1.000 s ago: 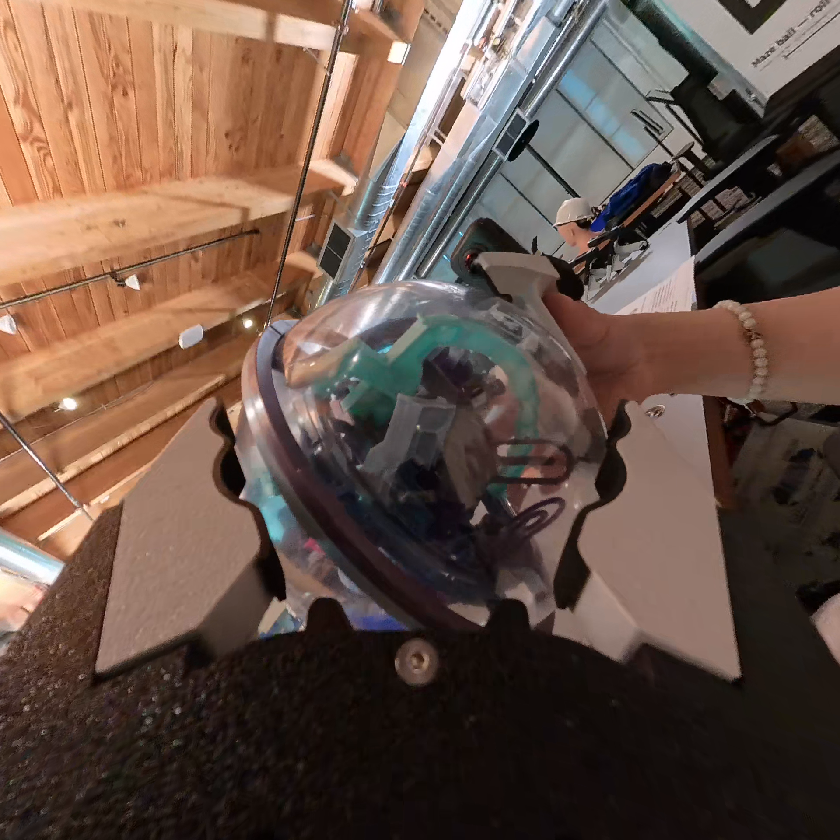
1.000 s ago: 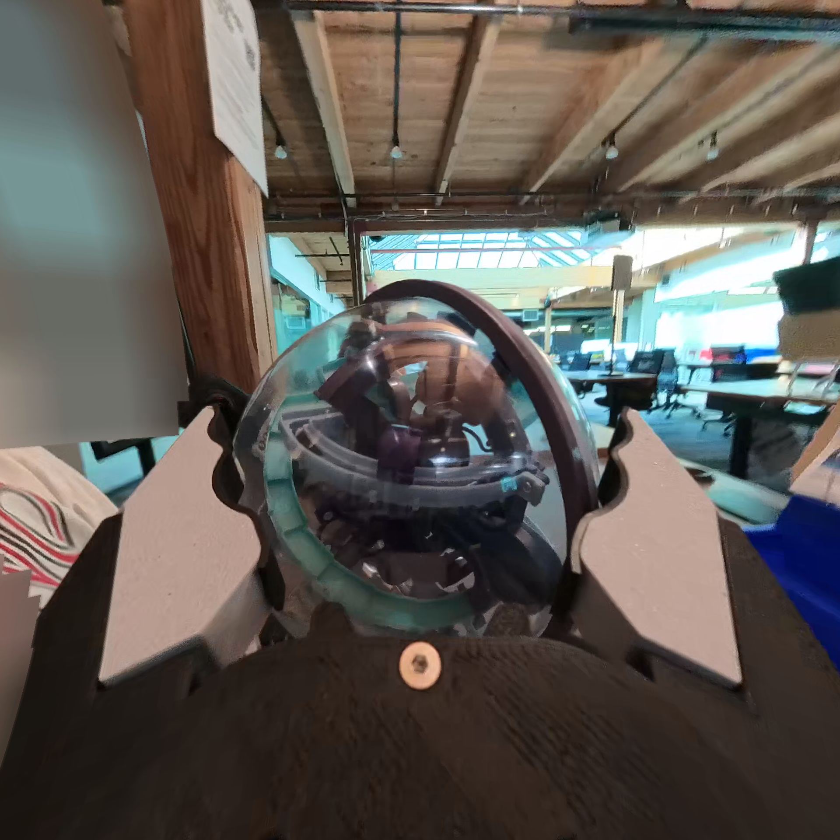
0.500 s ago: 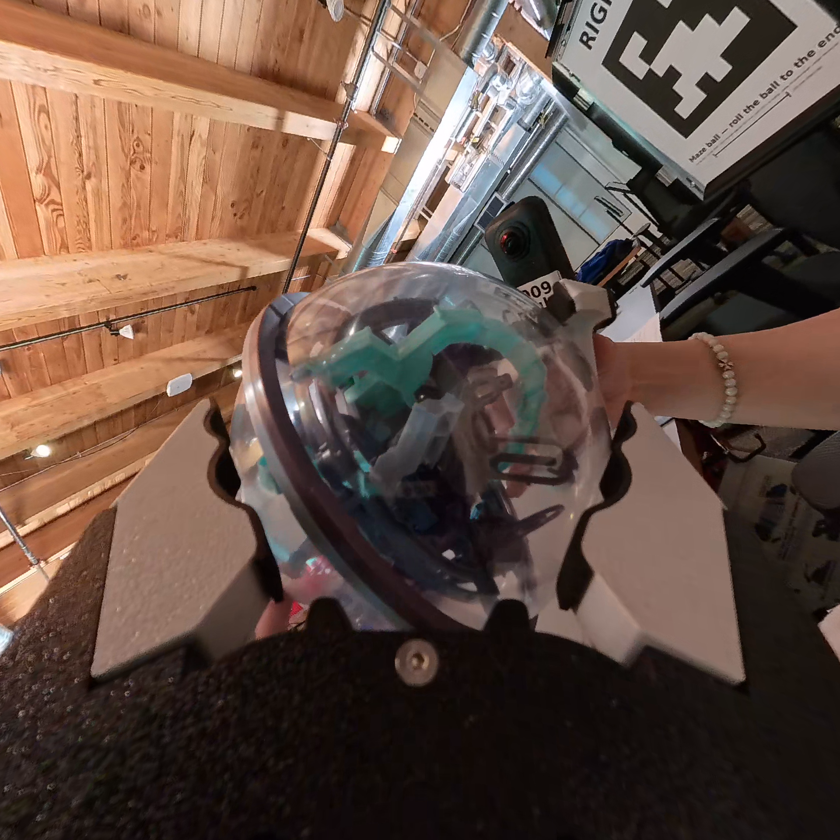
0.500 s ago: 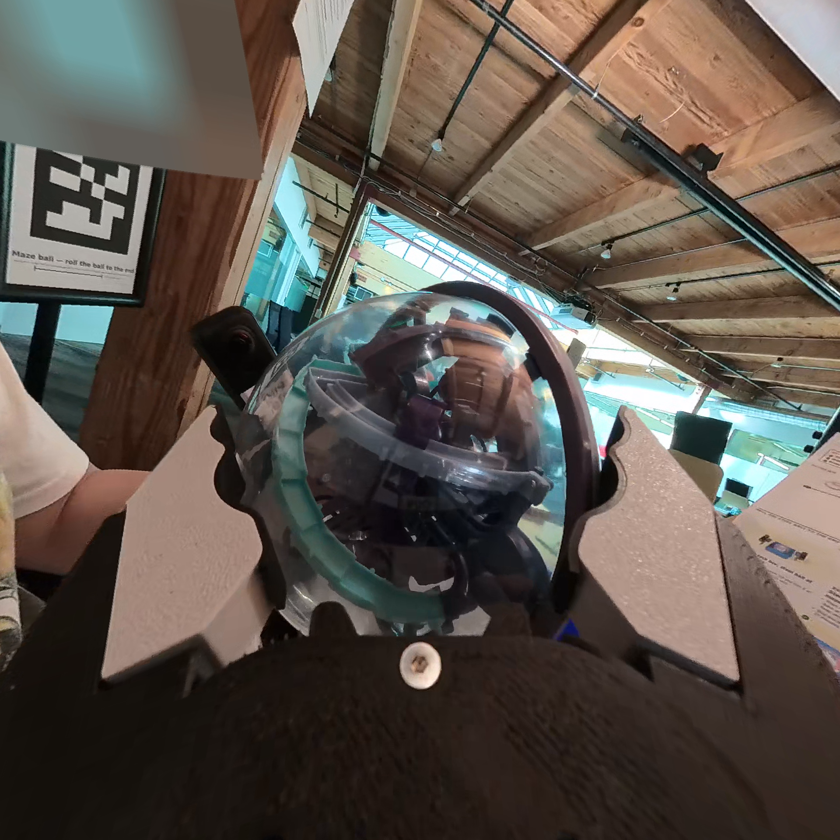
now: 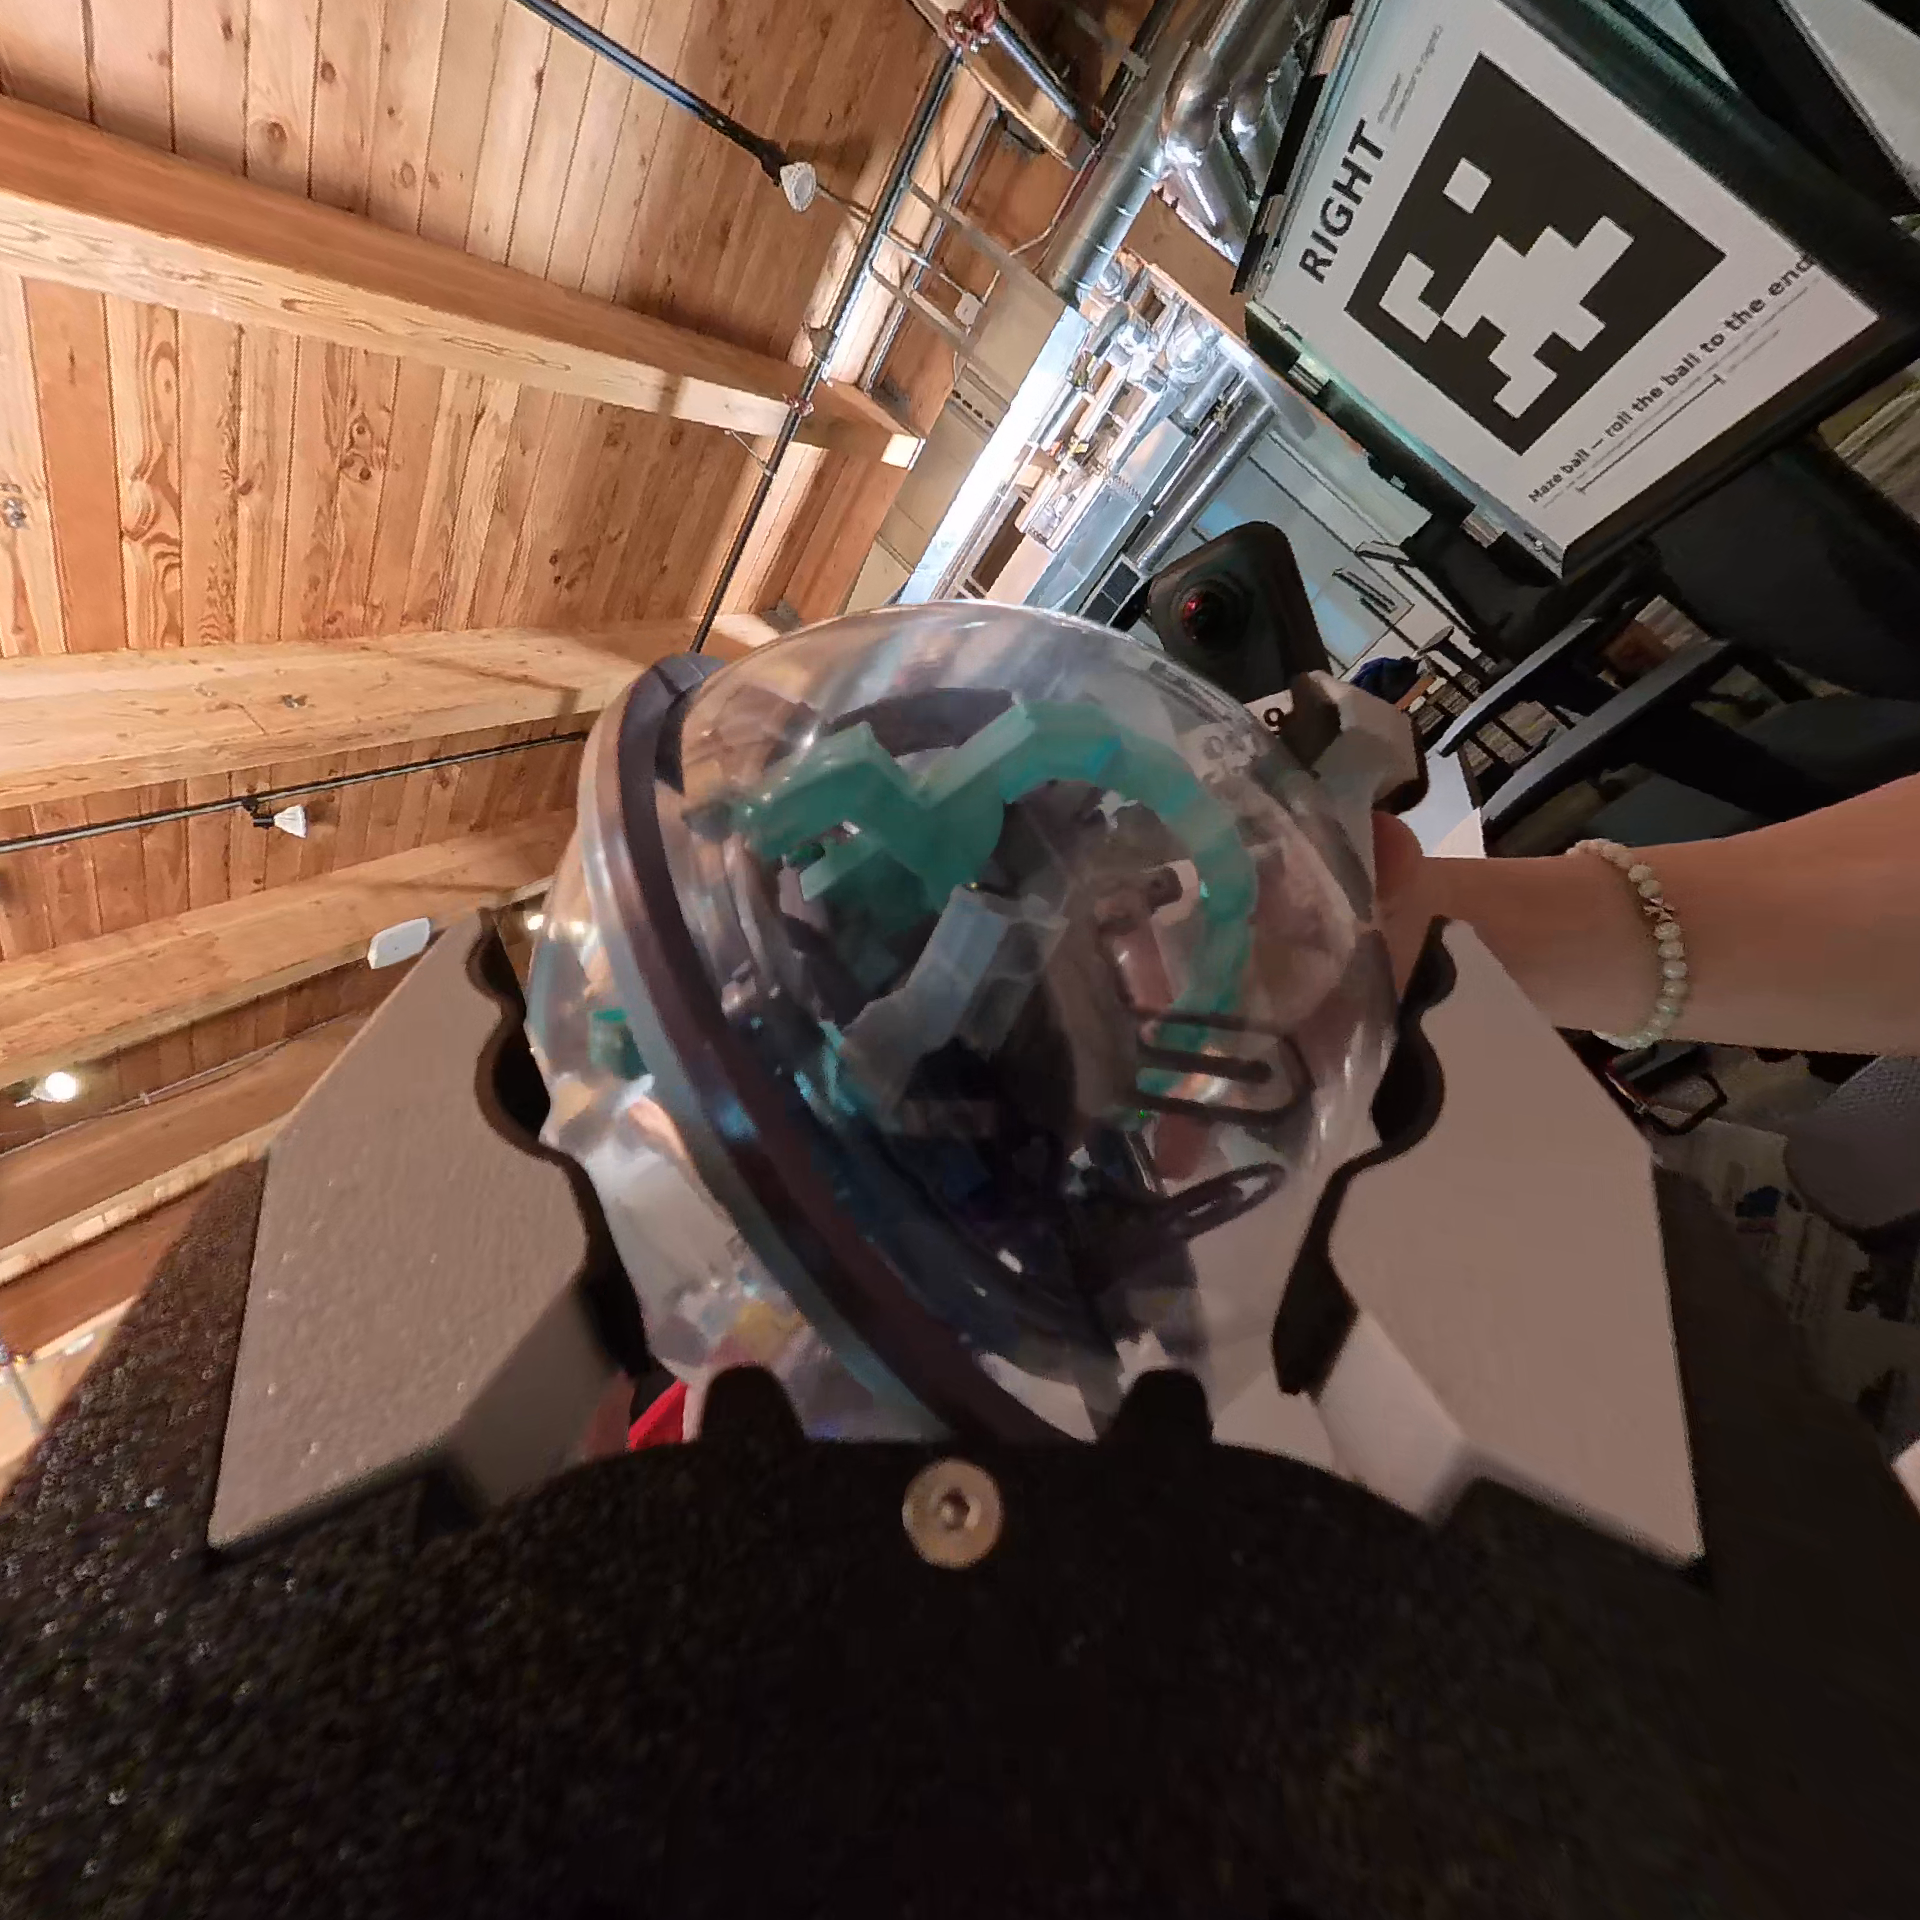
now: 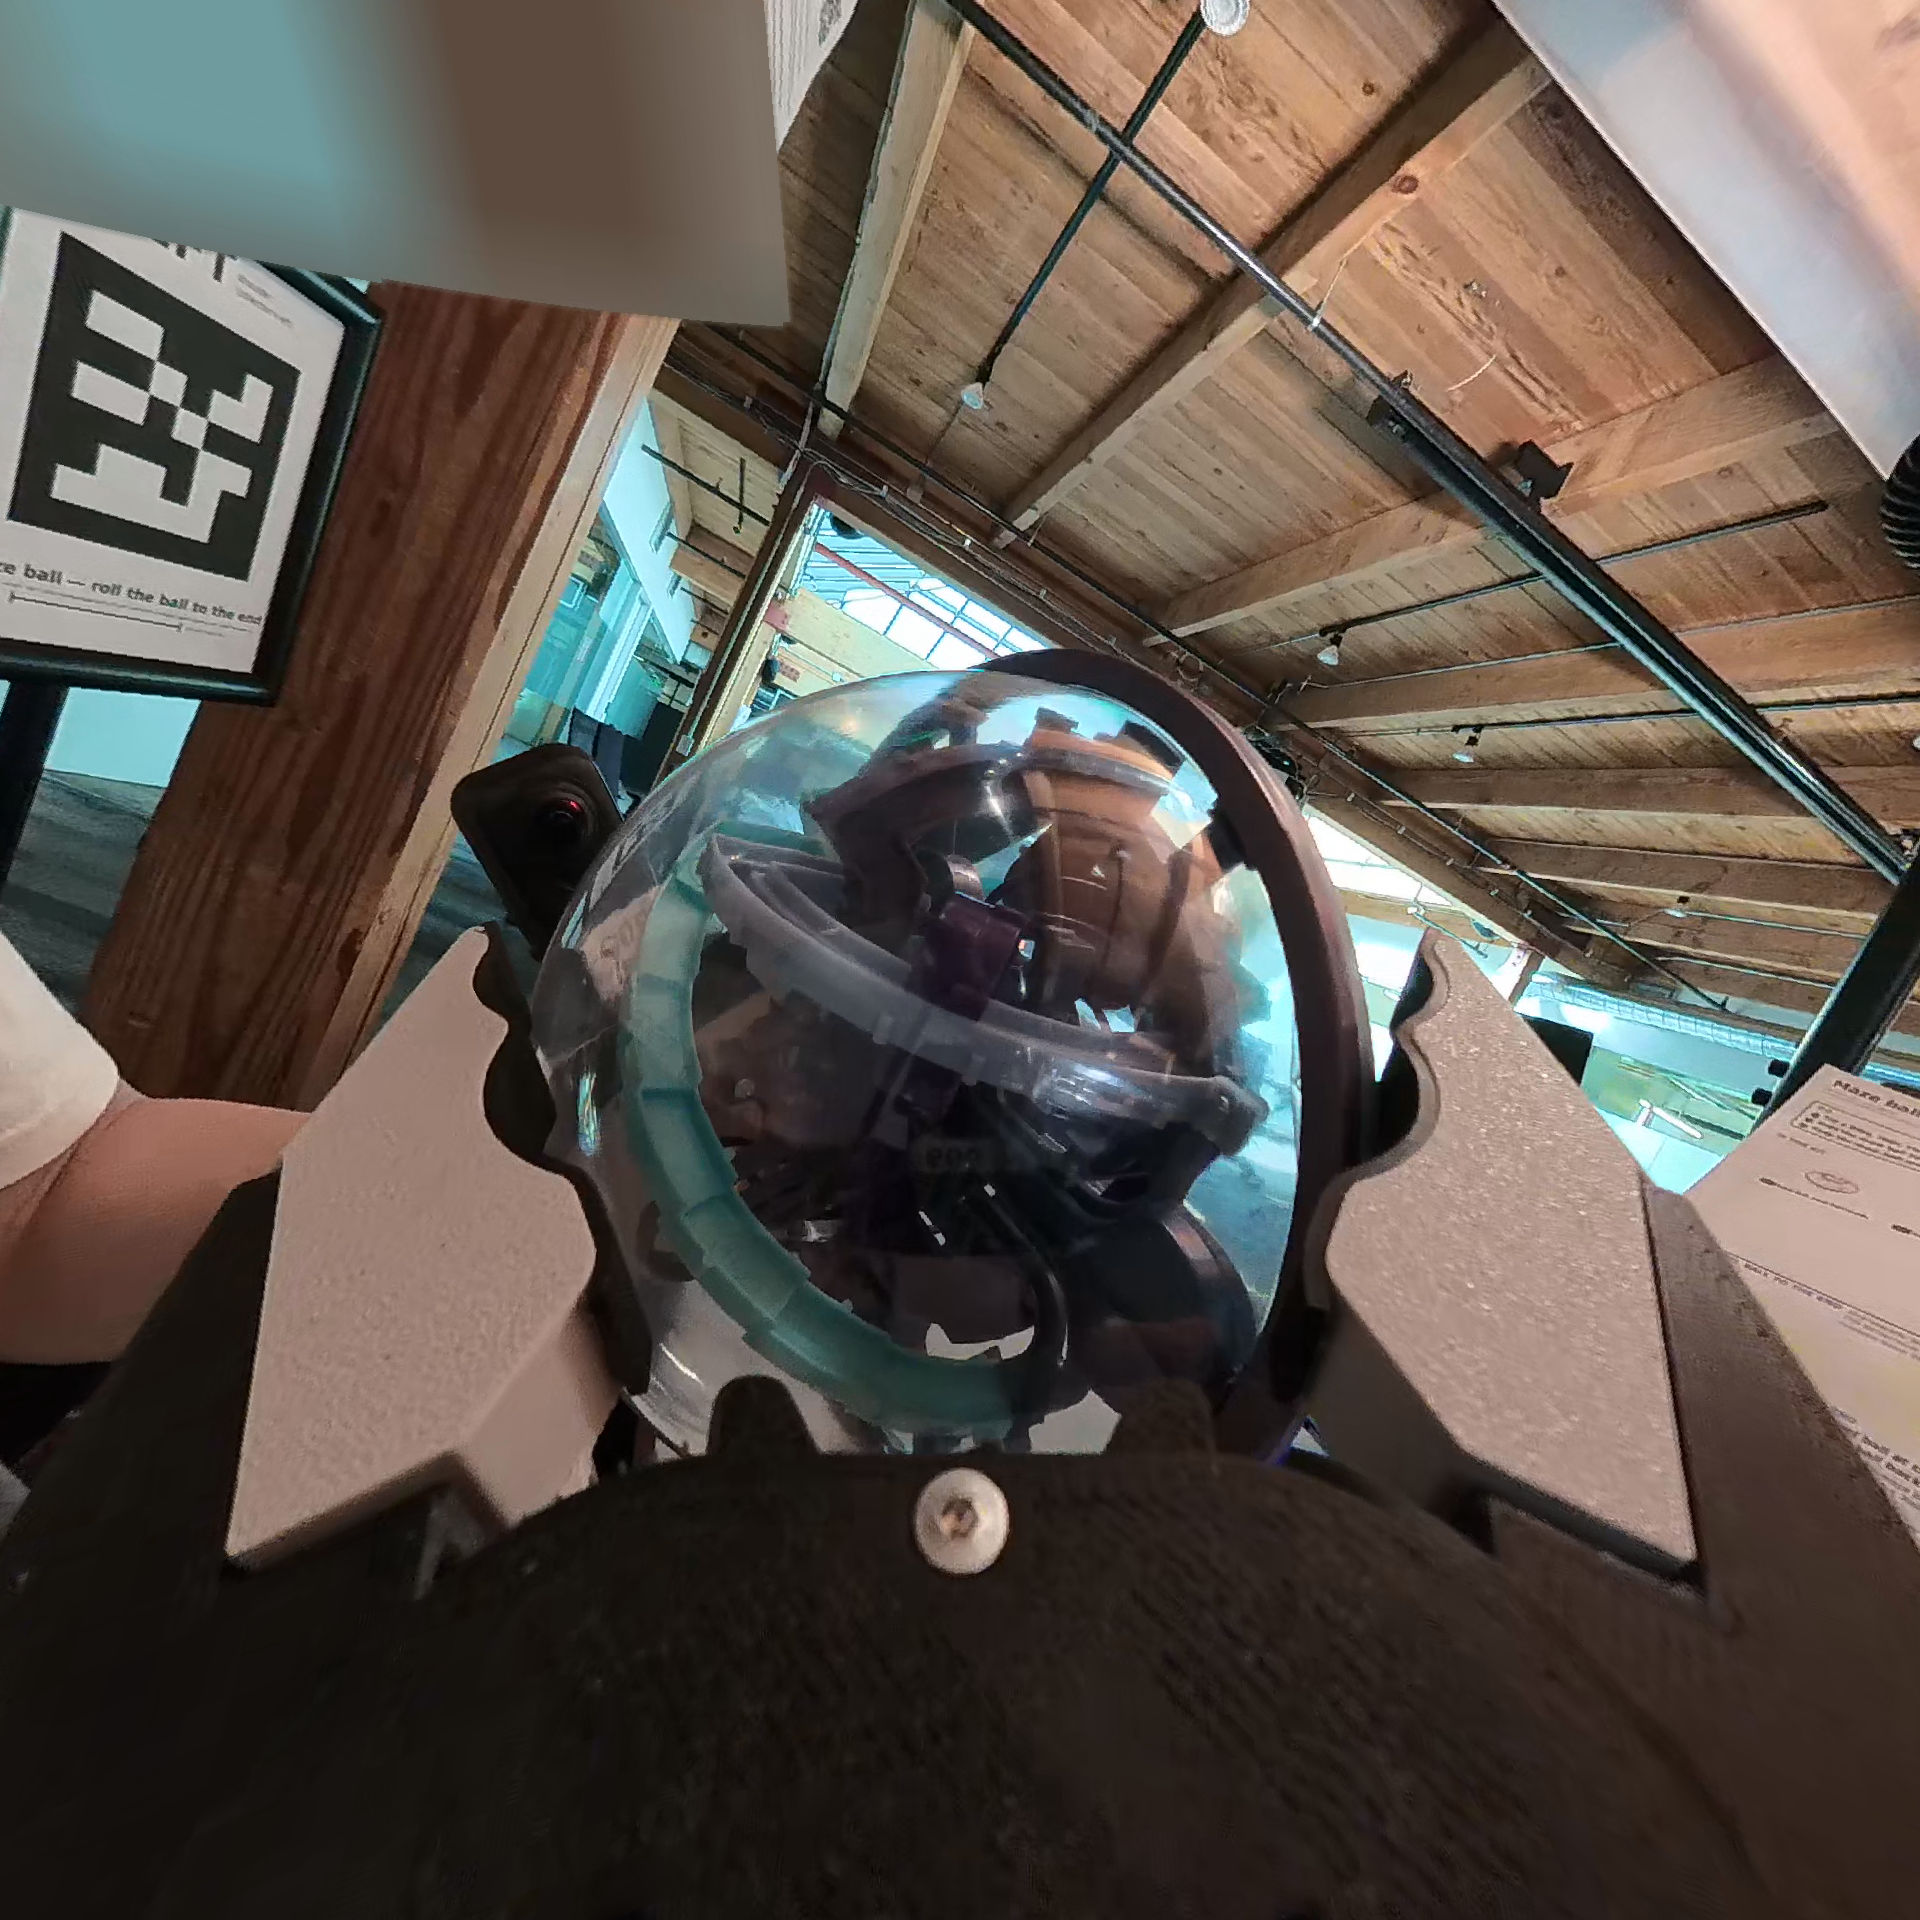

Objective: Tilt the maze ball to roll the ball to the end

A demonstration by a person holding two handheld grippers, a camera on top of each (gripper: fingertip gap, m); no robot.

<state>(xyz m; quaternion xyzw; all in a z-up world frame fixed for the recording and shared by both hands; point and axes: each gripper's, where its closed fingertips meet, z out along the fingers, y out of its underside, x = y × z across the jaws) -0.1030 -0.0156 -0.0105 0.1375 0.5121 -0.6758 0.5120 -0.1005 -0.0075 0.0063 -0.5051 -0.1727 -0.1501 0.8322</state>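
Left wrist view: held the maze ball (image 5: 966, 997), a clear sphere with a dark band round its middle, clamped between the two grey fingers (image 5: 416, 1226) of the left gripper (image 5: 961, 1049). Pressed against the shell on both sides, jaws spread only as far as the sphere's width. Showed teal and grey tracks (image 5: 935, 821) inside; could not make out the small ball among them. Caught the right gripper (image 5: 1340, 727) touching the far side of the sphere, with a camera (image 5: 1226, 613) above it and a bare forearm wearing a bead bracelet (image 5: 1652, 956) behind. Looked up at a wooden plank ceiling (image 5: 312, 364) and a framed black-and-white marker sign (image 5: 1538, 281) at upper right.

Right wrist view: gripped the same maze ball (image 6: 935, 1049) between the right gripper (image 6: 951, 1049) fingers (image 6: 1486, 1247), closed onto its sides, well off any surface. Showed a teal ring, grey ramp and brown piece inside. Saw the other camera (image 6: 540, 831) just behind the sphere at left, a wooden post (image 6: 395, 644), and a second marker sign (image 6: 156, 447).
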